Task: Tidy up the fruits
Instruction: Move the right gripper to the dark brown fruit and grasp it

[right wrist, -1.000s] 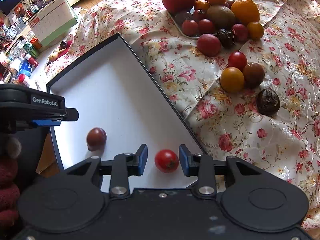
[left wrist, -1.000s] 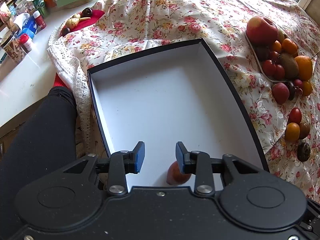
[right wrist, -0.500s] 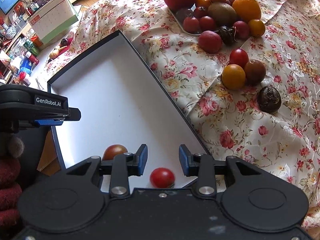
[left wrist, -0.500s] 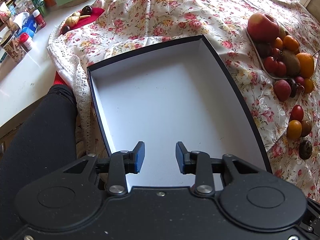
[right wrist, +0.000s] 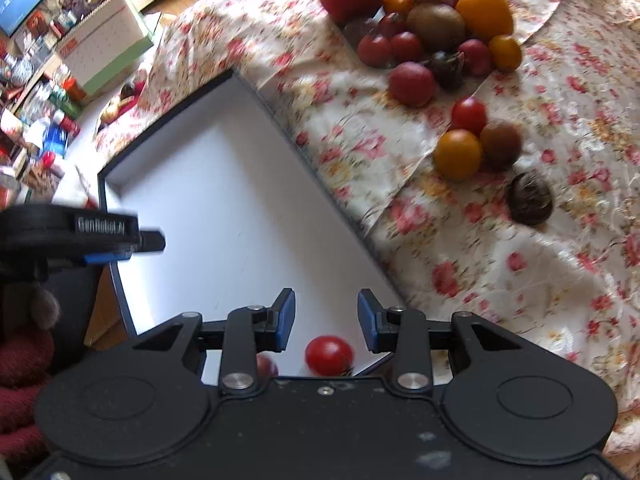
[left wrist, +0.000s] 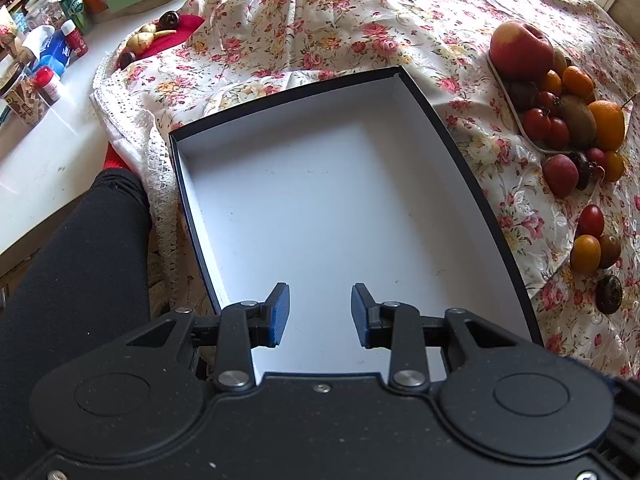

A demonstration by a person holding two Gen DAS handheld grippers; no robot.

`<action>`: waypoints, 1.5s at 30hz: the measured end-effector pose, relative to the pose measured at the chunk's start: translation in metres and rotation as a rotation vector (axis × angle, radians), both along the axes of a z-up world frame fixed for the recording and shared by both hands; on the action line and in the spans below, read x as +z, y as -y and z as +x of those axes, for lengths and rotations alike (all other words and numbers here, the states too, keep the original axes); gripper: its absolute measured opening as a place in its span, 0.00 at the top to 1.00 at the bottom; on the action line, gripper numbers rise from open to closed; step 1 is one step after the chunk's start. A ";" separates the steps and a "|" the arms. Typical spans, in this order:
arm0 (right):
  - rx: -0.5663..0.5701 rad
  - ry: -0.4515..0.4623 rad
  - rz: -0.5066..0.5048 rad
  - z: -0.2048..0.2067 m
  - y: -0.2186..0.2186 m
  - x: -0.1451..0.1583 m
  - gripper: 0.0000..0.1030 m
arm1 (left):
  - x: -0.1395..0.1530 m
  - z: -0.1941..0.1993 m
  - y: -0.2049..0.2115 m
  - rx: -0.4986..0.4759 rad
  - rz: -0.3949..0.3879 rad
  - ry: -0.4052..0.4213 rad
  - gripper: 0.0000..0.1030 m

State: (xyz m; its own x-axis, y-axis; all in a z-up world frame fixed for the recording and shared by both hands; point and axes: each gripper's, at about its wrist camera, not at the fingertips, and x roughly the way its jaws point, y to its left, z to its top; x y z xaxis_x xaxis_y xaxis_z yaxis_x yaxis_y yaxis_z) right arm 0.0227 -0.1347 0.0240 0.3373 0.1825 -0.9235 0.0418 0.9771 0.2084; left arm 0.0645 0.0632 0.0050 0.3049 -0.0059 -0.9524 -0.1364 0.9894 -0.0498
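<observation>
Tomato, small, round and red (right wrist: 329, 355), lies in the white-lined, dark-rimmed shallow box (right wrist: 224, 216), just below the right gripper (right wrist: 326, 321), jaws wide apart, empty. Left gripper (left wrist: 319, 315), likewise spread and empty, reads "GenRobot.AI". Beyond, loose fruits dot the floral tablecloth (right wrist: 480, 248).

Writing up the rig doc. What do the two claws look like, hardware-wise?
The two match. The left claw and the right claw each have a matte black, speckled plastic body with two round housings, black linkage arms on silver pivot screws, and blue ribbed pads on the fingers. Seen side-on from the right wrist view, the left unit carries white "GenRobot.AI" lettering. No cables visible.
</observation>
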 end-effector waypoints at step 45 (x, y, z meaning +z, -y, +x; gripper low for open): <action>-0.349 0.044 -0.084 0.035 0.140 -0.034 0.60 | 0.035 -0.007 0.076 -0.286 -0.025 0.141 0.59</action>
State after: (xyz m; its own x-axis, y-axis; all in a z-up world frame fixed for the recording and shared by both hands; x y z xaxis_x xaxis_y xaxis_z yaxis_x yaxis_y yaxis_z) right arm 0.0579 -0.2745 -0.0096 0.4054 -0.0266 -0.9138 0.3686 0.9195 0.1368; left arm 0.0573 -0.0125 0.0398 0.4162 -0.1330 -0.8995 0.1567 0.9849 -0.0732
